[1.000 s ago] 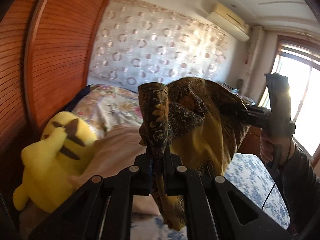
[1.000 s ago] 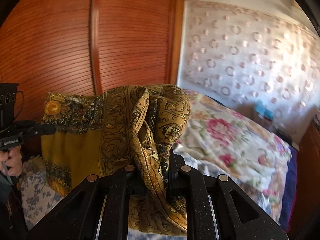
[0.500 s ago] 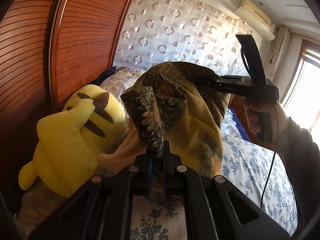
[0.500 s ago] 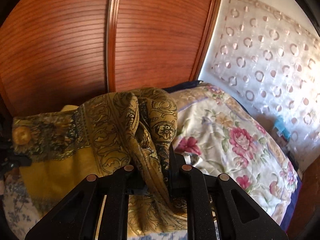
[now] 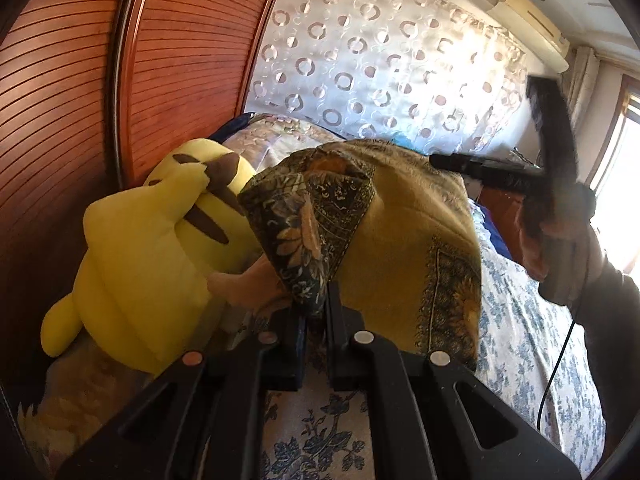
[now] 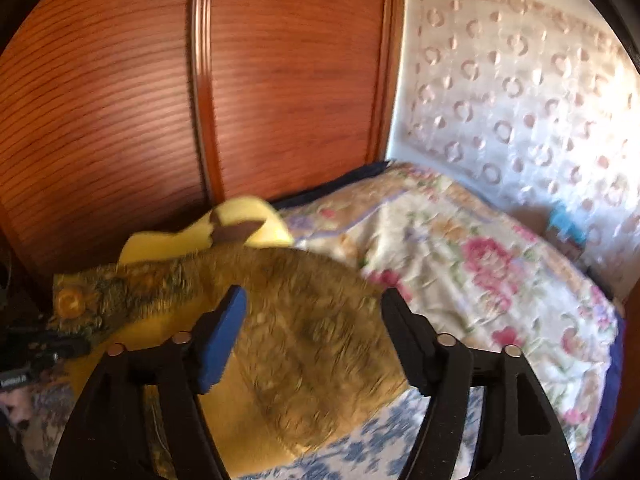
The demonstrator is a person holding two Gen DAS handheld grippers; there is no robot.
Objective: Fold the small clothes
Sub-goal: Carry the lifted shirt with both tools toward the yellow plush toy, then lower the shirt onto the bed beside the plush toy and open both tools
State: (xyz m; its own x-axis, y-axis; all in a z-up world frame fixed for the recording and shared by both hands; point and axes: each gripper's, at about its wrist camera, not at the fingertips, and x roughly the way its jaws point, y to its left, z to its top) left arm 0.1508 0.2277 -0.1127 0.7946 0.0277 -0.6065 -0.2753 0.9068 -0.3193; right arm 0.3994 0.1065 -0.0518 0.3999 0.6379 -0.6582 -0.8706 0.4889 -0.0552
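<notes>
A mustard-yellow patterned cloth (image 5: 404,240) with dark floral borders hangs over the bed. My left gripper (image 5: 314,312) is shut on one bordered corner of it. In the right wrist view the cloth (image 6: 312,340) is blurred and lies between and beyond my right gripper (image 6: 312,312), whose jaws stand wide apart and hold nothing. The right gripper also shows in the left wrist view (image 5: 480,168), its fingers at the cloth's far top edge.
A yellow plush toy (image 5: 152,256) sits at the left against the wooden slatted wardrobe (image 5: 80,120). A floral pillow (image 6: 472,264) lies at the bed's head. The blue-flowered bedsheet (image 5: 532,340) spreads below. A patterned curtain (image 5: 380,68) hangs behind.
My right gripper has opened and let go of the cloth, which drops away from it. My left gripper keeps its corner and has moved lower toward the bed.
</notes>
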